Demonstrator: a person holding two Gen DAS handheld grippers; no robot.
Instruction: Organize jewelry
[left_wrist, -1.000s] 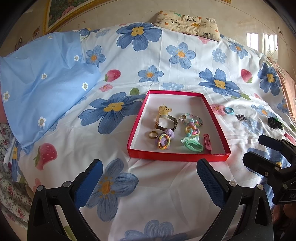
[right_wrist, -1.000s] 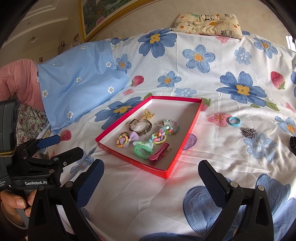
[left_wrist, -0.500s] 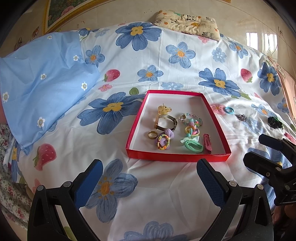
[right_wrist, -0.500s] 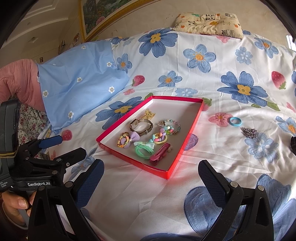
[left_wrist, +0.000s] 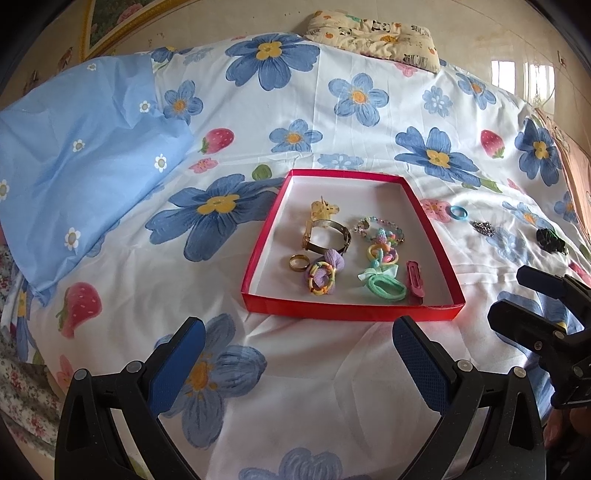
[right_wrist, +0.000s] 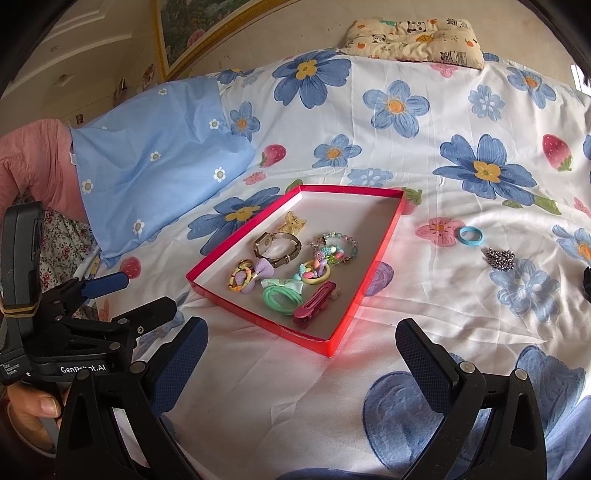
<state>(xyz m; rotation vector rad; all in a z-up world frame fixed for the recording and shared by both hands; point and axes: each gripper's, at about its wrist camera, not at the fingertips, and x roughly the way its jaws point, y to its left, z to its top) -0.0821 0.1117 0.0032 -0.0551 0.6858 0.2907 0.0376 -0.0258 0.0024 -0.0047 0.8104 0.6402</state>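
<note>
Black hand-held gripper (right_wrist: 301, 352) frames, blue textured pads (right_wrist: 179, 360), silver screws, white "GenRobot.AI" lettering

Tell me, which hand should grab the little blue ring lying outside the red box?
Probably the right gripper. The blue ring lies on the bedsheet right of the red box, on that gripper's side. The left gripper faces the box, farther away. Both have open, empty jaws.

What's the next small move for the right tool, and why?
Probably ease the right tool forward and to the right toward the blue ring. Both tools are open and empty, the red tray already holds most pieces, and the ring, a sparkly piece and a dark item lie loose on the bedsheet on the tray's right side. The ring lies nearest the tray.
</note>
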